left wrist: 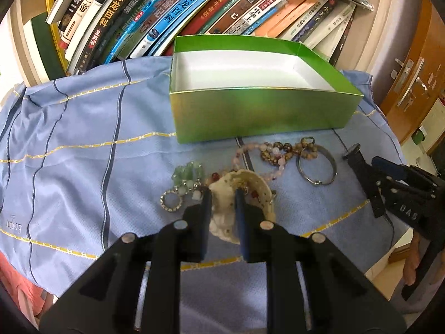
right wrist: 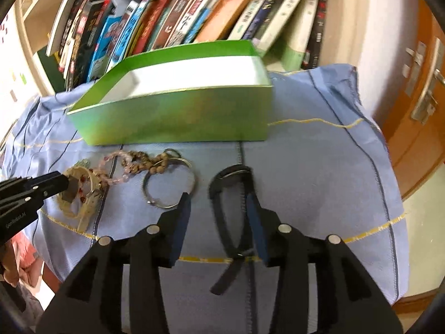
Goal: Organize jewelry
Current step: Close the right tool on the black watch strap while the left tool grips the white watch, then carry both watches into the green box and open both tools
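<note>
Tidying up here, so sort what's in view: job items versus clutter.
Job: green box, cream bangle, silver bangle, pink beads, brown beads, green beads, black watch.
Clutter: books, blue cloth, door.

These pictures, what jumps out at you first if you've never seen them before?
The bright green box grabs the eye first: open, white inside, standing on the blue cloth in front of a row of books. Just before it lies a jumble of bead bracelets and a silver bangle. The left gripper is closed on a cream bracelet, while the right gripper straddles a black watch.
</note>
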Available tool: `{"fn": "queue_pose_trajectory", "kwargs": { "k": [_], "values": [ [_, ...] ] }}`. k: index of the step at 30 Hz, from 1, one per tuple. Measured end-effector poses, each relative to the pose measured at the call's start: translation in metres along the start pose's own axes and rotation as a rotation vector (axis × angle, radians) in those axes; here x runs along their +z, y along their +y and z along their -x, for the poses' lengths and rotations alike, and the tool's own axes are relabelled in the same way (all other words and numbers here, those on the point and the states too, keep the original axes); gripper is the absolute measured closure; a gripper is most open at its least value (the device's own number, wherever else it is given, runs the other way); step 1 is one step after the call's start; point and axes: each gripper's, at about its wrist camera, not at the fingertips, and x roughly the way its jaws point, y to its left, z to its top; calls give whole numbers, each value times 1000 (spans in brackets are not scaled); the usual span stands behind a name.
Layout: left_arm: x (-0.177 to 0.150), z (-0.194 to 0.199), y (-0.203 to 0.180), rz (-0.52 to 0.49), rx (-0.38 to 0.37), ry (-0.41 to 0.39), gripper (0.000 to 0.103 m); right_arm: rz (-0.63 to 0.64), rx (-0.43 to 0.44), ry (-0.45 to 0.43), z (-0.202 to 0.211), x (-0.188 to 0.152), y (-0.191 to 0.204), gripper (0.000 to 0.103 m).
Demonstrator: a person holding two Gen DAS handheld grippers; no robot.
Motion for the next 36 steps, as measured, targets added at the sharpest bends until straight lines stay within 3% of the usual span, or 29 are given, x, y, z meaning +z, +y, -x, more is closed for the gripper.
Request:
{"fn": "queue_pose_trajectory", "kwargs": {
  "k": [2,4,6,9,12,19,24,32,36],
  "values": [
    [-1,-3,1,3,5,13,80,13,3,9,-4,1,4,63],
    [-2,-6,2,6,11,21,69,18,3,22,-9,1,7,68],
    [-2,-10,3,12,17,30,66,15,2,36,-13,1,7,76],
    [-4,-16,1,8,30,48,69,23,-3,50,-18,1,10,89],
    [-5,-18,-3,-4,58,44,83,35,-23,43,-15,-1,13,98],
    [-3,0,-6,11,91,-12,85,26,-21,-16,5,3,16,101],
    [13,35,-2,79,144,-169,85,-16,-37,-127,36,19,16,101],
    [78,50,-7,108,131,-320,85,-31,-50,-344,73,86,26,101],
    [113,36,-12,94,108,-315,85,-32,-12,-347,61,123,27,101]
  ]
}}
